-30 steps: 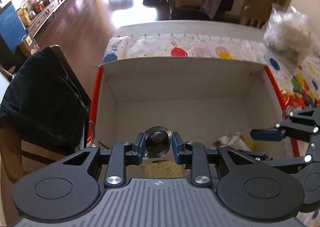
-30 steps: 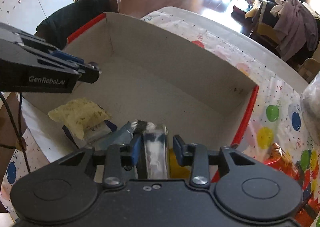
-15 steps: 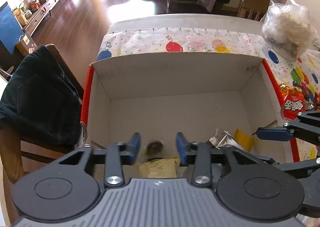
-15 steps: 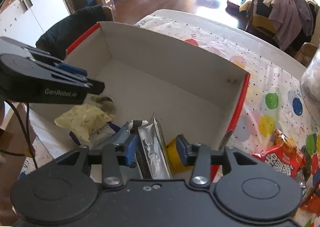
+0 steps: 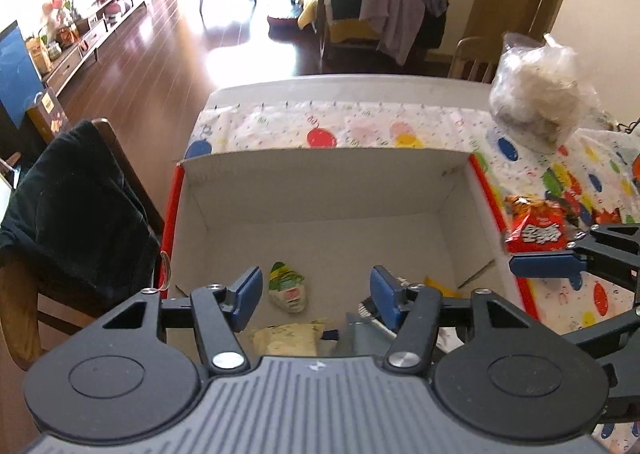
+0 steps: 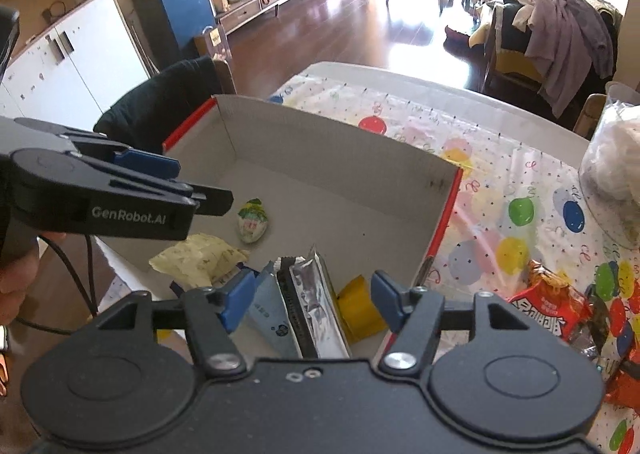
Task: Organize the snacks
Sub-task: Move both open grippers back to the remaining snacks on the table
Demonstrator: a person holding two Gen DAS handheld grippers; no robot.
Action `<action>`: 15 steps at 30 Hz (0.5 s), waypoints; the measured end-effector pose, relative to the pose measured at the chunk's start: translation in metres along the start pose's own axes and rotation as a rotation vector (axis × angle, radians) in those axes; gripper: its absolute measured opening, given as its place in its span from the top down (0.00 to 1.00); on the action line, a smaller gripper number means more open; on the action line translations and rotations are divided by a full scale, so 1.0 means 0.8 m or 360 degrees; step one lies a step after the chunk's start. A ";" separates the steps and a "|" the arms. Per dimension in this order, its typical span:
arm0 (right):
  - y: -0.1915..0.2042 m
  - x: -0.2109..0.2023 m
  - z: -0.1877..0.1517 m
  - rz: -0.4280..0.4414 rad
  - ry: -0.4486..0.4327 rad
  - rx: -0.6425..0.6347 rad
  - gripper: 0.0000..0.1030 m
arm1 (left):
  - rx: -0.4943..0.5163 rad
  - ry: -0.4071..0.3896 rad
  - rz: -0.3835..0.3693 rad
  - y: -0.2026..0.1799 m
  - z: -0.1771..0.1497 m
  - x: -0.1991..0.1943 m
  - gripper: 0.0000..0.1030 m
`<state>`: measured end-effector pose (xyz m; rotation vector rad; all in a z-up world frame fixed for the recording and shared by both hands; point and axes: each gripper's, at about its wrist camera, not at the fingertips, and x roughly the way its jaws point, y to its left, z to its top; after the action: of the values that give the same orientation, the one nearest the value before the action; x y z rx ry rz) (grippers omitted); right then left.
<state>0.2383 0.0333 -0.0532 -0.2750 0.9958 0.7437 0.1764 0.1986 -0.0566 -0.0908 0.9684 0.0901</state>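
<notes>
A red-edged cardboard box (image 5: 332, 190) (image 6: 320, 146) sits on the balloon-print tablecloth. On its floor lie a small green-and-white wrapped snack (image 5: 289, 287) (image 6: 251, 221), a pale yellow packet (image 5: 286, 340) (image 6: 198, 259), a silver foil packet (image 6: 314, 306), a light blue packet (image 6: 268, 314) and a yellow packet (image 6: 360, 308). My left gripper (image 5: 316, 296) hangs above the box, jaws opening, the wrapped snack lying free below them. My right gripper (image 6: 312, 304) hangs over the foil packet, jaws opening, pads clear of it.
A red snack bag (image 5: 536, 230) (image 6: 548, 310) lies on the cloth right of the box. A clear bag of pale food (image 5: 536, 110) stands at the far right. A chair with a dark garment (image 5: 68, 206) is at the table's left edge.
Both grippers let go and opened while rising. The small wrapped snack dropped from the left jaws onto the box floor. The foil packet left the right jaws and lies in the box.
</notes>
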 end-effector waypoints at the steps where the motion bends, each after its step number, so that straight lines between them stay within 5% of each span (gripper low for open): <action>1: -0.001 -0.005 -0.001 0.0001 -0.0013 0.0003 0.35 | 0.0002 -0.0014 -0.0004 -0.002 0.000 -0.004 0.39; 15: -0.038 -0.086 -0.027 0.0043 -0.0214 0.0087 0.15 | 0.0071 -0.0220 -0.0070 -0.069 -0.003 -0.058 0.27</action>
<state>0.2224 -0.0305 -0.0105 -0.1623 0.8920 0.7488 0.1547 0.1418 -0.0178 -0.0640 0.8295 0.0336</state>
